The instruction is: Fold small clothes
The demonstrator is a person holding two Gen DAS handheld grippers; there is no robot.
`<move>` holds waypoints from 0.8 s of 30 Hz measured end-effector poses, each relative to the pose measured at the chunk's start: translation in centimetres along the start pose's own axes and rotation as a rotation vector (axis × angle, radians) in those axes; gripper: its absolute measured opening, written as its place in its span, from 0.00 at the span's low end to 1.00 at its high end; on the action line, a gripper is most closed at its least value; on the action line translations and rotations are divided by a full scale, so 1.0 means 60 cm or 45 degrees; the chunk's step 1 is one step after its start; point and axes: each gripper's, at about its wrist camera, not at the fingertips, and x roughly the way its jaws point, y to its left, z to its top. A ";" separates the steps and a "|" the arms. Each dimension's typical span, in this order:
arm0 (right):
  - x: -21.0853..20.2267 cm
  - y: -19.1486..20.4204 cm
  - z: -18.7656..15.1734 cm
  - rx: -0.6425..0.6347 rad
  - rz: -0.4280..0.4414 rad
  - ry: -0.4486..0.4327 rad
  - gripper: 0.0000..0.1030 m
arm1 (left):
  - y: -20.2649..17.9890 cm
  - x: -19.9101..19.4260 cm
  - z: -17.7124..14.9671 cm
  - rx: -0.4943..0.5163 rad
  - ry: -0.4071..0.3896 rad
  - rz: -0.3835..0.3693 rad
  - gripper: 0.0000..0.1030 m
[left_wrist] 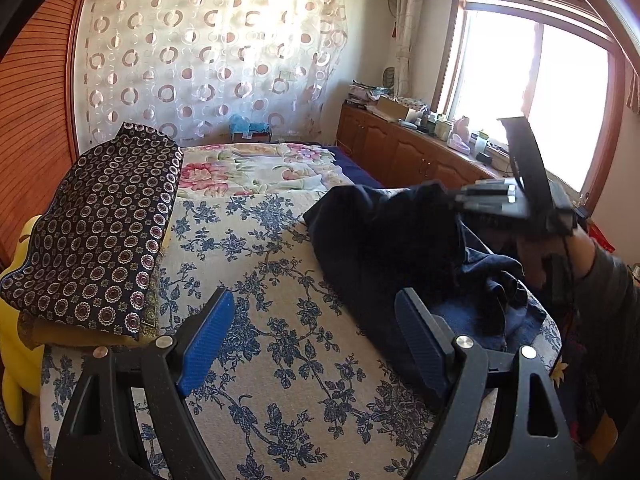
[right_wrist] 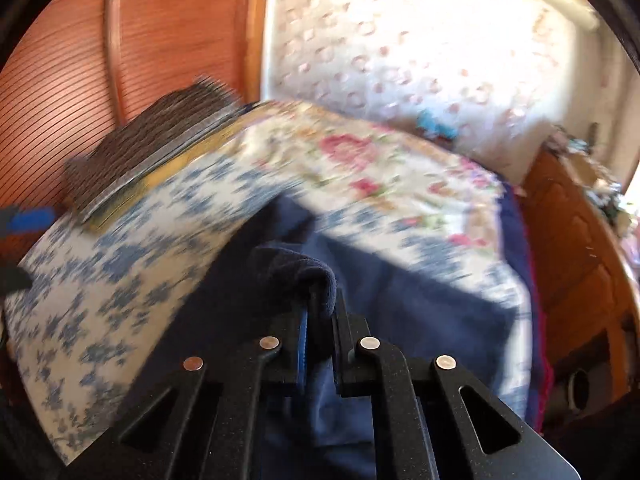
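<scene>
A dark navy garment (left_wrist: 384,236) lies crumpled on the blue-flowered bed cover (left_wrist: 280,320) at the right. My left gripper (left_wrist: 316,340) is open and empty, low over the cover just left of the garment. My right gripper (right_wrist: 320,320) is shut on a fold of the navy garment (right_wrist: 304,276) and lifts it; the right wrist view is blurred by motion. The right gripper also shows in the left wrist view (left_wrist: 520,200), raised above the garment's right side.
A folded dark patterned cloth (left_wrist: 100,232) lies on a stack at the bed's left edge, with a yellow item (left_wrist: 16,360) beneath. A pink-flowered quilt (left_wrist: 260,168) lies farther back. Wooden cabinets (left_wrist: 400,152) run under the window at the right.
</scene>
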 end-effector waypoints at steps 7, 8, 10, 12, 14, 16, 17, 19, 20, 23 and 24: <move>0.006 -0.111 0.033 0.111 -0.196 0.011 0.08 | -0.006 0.007 -0.005 0.009 0.014 -0.013 0.81; 0.012 -0.123 0.038 0.119 -0.221 0.019 0.08 | -0.007 0.009 -0.005 0.011 0.016 -0.015 0.81; 0.031 -0.139 0.044 0.155 -0.245 0.049 0.08 | -0.009 0.011 -0.006 0.013 0.021 -0.019 0.81; 0.051 -0.152 0.046 0.206 -0.264 0.093 0.08 | -0.012 0.015 -0.008 0.017 0.030 -0.019 0.81; 0.066 -0.154 0.050 0.239 -0.270 0.130 0.12 | -0.015 0.018 -0.010 0.022 0.038 -0.023 0.81; 0.073 -0.152 0.050 0.241 -0.360 0.154 0.22 | -0.020 0.020 -0.012 0.032 0.044 -0.024 0.81; 0.075 -0.148 0.061 0.244 -0.387 0.154 0.31 | -0.021 0.021 -0.013 0.035 0.045 -0.025 0.81; 0.068 -0.149 0.062 0.267 -0.373 0.144 0.42 | -0.023 0.022 -0.013 0.035 0.048 -0.029 0.81; 0.059 -0.149 0.061 0.276 -0.371 0.137 0.42 | -0.025 0.022 -0.014 0.037 0.049 -0.030 0.81; 0.024 -0.134 0.044 0.258 -0.293 0.080 0.42 | -0.028 0.022 -0.016 0.042 0.050 -0.033 0.81; 0.007 -0.121 0.034 0.244 -0.261 0.062 0.42 | -0.030 0.024 -0.017 0.041 0.053 -0.034 0.81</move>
